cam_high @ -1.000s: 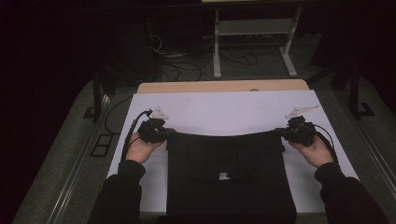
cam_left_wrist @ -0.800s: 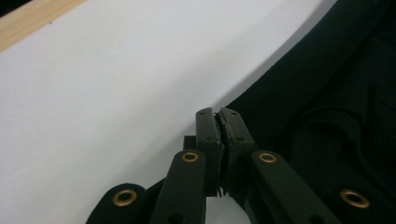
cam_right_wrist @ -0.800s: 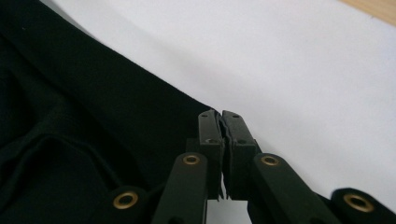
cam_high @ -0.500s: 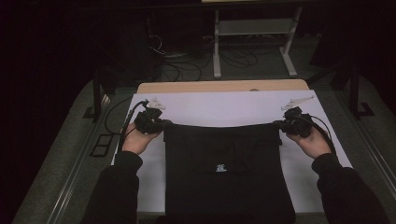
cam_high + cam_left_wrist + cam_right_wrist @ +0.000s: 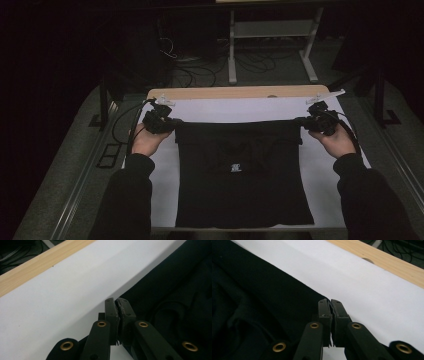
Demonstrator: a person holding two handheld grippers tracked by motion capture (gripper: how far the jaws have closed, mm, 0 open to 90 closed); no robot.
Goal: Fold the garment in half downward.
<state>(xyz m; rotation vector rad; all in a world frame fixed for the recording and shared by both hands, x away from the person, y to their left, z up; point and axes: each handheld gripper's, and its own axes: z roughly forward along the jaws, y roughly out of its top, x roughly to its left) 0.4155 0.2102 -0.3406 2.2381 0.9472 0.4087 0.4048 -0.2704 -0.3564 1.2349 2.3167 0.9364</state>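
A black garment (image 5: 240, 175) with a small white mark lies spread on the white table cover (image 5: 330, 185). Its far edge is stretched between my two grippers and lifted a little off the cover. My left gripper (image 5: 172, 125) is shut on the garment's far left corner; in the left gripper view its jaws (image 5: 117, 305) pinch a thin fold of black cloth (image 5: 175, 297). My right gripper (image 5: 300, 122) is shut on the far right corner, and the right gripper view shows the jaws (image 5: 330, 305) closed on the cloth's edge (image 5: 262, 295).
A bare wooden strip (image 5: 235, 92) runs along the table's far edge beyond the cover. Behind the table stand a white frame (image 5: 270, 45) and loose cables (image 5: 200, 70) on the floor. Dark rails (image 5: 105, 105) flank both sides.
Both grippers have lifted and moved toward the far edge, drawing the garment's top edge with them and pulling it taut. The jaws stayed closed on the cloth.
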